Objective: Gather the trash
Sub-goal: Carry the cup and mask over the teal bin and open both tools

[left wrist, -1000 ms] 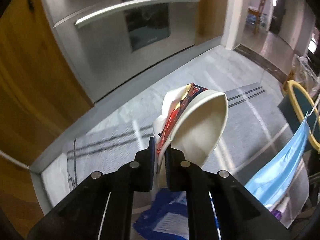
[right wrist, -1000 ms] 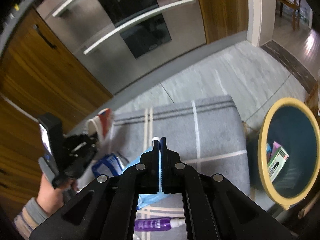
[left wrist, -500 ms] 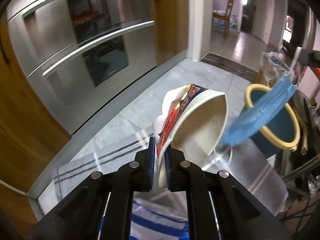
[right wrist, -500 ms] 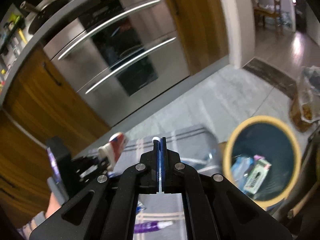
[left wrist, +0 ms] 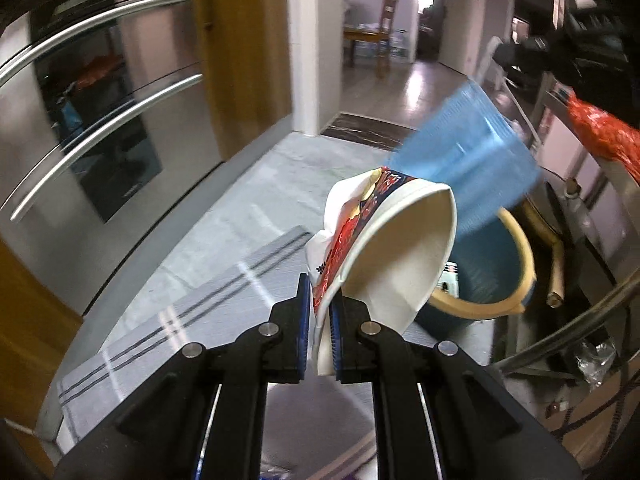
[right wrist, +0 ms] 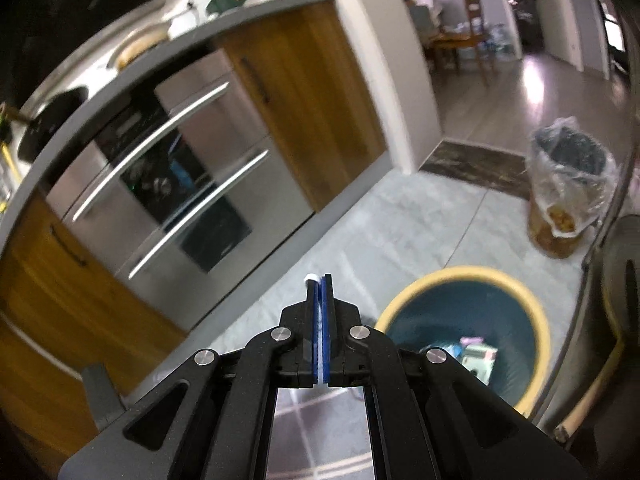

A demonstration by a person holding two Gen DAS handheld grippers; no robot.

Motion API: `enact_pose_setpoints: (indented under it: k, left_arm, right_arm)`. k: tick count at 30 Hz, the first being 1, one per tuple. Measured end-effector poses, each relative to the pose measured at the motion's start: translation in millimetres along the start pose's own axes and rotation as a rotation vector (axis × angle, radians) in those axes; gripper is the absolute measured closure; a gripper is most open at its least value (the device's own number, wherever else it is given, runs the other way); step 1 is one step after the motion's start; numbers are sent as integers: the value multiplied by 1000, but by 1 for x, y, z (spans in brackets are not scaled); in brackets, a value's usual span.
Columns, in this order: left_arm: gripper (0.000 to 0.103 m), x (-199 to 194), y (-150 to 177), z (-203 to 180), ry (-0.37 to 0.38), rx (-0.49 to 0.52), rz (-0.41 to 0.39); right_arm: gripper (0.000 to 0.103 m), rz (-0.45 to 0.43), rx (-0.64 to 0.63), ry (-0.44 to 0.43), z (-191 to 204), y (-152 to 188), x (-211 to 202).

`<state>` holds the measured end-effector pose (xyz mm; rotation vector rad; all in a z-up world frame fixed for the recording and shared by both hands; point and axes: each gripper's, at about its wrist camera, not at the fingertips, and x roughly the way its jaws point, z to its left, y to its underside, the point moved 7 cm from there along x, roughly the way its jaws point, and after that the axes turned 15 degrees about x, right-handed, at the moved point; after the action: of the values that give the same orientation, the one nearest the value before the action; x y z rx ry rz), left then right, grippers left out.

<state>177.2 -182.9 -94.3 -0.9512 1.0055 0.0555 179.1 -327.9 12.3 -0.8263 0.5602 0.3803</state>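
Left gripper [left wrist: 320,322] pinches the crushed cup [left wrist: 394,248]; right gripper [right wrist: 319,280] pinches the blue mask [left wrist: 468,168]; the bin [right wrist: 516,280] lies ahead-right, nearer the right's jaws

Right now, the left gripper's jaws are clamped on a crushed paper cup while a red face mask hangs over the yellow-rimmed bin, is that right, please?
Not quite: the face mask is blue, not red, as the left wrist view shows. The rest holds: the left gripper has its jaws clamped on the crushed paper cup, and the mask hangs over the yellow-rimmed bin.
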Motion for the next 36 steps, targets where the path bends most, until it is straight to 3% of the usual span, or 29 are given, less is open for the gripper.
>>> enact_pose_setpoints:
  k: [7, 11, 17, 24, 27, 29, 36]
  left_arm:
    - [94, 24, -8, -34, 53, 54, 18]
    - [94, 42, -13, -50, 82, 55, 37]
    - [94, 66, -28, -84, 120, 111, 49]
    - [92, 109, -45, -103, 153, 133, 115]
    - [83, 123, -50, -102, 149, 127, 146]
    - [59, 126, -53, -102, 138, 135, 151]
    - [49, 124, -51, -106, 115, 145, 141]
  right_arm:
    - [101, -78, 32, 15, -24, -21, -7]
    - [101, -102, 49, 81, -45, -31, -2]
    - [101, -41, 161, 164, -88, -31, 22]
    - [101, 48, 312, 190, -126, -21, 40]
    - [101, 48, 319, 195, -130, -21, 40]
    - [101, 50, 316, 197, -129, -21, 41]
    - [101, 66, 310, 204, -131, -20, 45]
